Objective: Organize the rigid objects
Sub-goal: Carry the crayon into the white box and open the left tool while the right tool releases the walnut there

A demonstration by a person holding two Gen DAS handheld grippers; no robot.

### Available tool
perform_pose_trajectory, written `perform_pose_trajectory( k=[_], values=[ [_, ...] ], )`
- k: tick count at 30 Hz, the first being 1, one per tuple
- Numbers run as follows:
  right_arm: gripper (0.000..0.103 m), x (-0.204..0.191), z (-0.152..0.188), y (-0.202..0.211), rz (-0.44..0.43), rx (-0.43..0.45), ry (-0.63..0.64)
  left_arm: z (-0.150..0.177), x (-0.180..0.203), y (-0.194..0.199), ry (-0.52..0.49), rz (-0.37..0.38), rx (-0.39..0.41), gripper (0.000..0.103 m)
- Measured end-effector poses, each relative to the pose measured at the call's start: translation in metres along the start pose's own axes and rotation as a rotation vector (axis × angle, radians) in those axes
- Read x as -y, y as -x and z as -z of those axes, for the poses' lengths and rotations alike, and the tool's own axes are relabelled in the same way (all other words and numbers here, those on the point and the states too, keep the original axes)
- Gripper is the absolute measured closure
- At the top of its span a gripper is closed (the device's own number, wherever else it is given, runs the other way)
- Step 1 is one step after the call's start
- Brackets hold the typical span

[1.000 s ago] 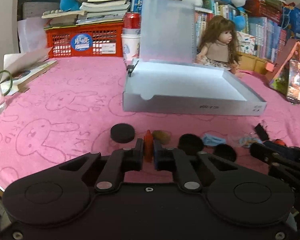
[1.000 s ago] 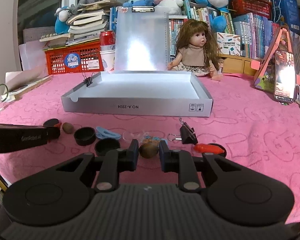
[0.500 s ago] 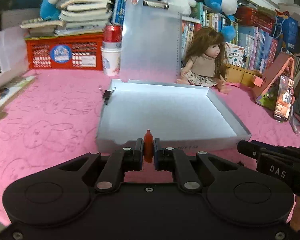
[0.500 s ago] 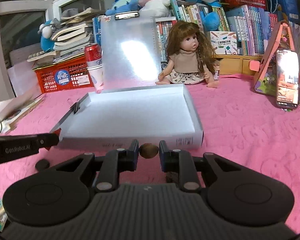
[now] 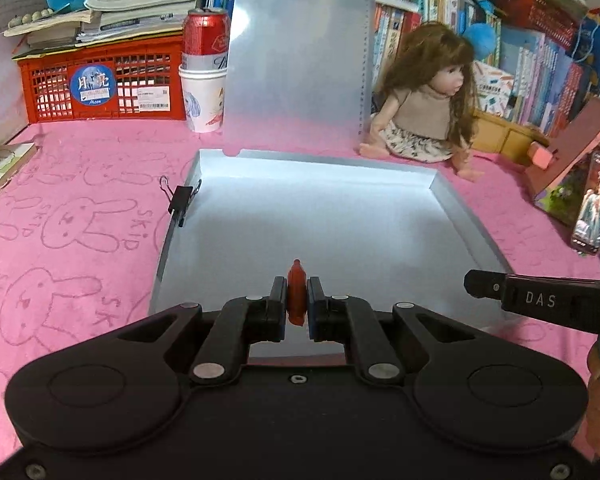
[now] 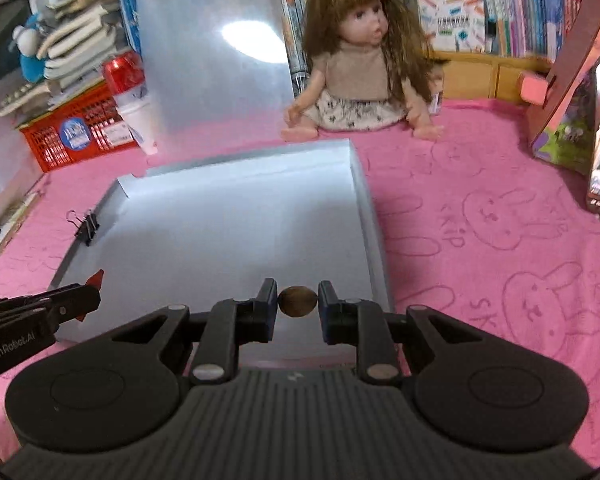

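Over white tray [image 5: 466, 216], both grippers (loaded), clear floor.

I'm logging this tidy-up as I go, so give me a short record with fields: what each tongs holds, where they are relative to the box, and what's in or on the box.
left tongs: shut on a small red piece, above the near end of the box
right tongs: shut on a brown oval nut-like piece, also above the near end
box: grey, shallow, lid standing open at the back
box contents: none visible on the floor that shows
binder clip: black, on the box's left wall
surface: pink rabbit-print cloth
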State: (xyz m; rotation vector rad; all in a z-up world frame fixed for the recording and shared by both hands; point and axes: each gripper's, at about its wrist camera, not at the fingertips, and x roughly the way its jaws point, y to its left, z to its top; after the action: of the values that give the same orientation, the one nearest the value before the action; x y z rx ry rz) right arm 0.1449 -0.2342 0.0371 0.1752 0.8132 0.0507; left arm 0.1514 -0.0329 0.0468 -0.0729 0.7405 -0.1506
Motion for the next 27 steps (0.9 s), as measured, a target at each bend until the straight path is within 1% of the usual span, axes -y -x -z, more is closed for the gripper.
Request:
perform_pose_trajectory(
  k=[3,8,20,22,24,25,26,27],
  values=[
    [0.077,-0.003,-0.002,-0.011,0.009,-0.052,0.008,0.003,0.0,-0.01,-0.004,0.001,-0.017,0.093],
    [0.077,-0.007,-0.001,-0.02,0.042,-0.078,0.027,0.006,0.006,-0.023,-0.028,0.002,-0.042,0.093],
    [0.076,-0.007,0.0,-0.024,0.047,-0.083,0.041,0.014,0.017,-0.038,-0.051,0.017,-0.069,0.093],
    [0.071,-0.007,0.001,-0.025,0.042,-0.089,0.037,0.016,0.016,-0.041,-0.049,0.016,-0.069,0.092],
    [0.071,-0.006,0.003,-0.024,0.042,-0.077,0.041,0.017,0.017,-0.04,-0.052,0.011,-0.064,0.092],
    [0.059,-0.006,0.004,-0.024,0.039,-0.07,0.04,0.017,0.016,-0.04,-0.052,0.01,-0.061,0.092],
    [0.053,-0.005,0.004,-0.023,0.036,-0.066,0.037,0.017,0.016,-0.039,-0.051,0.008,-0.058,0.087],
    [0.051,-0.005,0.004,-0.022,0.033,-0.062,0.031,0.016,0.016,-0.038,-0.05,0.009,-0.055,0.081]
  ],
)
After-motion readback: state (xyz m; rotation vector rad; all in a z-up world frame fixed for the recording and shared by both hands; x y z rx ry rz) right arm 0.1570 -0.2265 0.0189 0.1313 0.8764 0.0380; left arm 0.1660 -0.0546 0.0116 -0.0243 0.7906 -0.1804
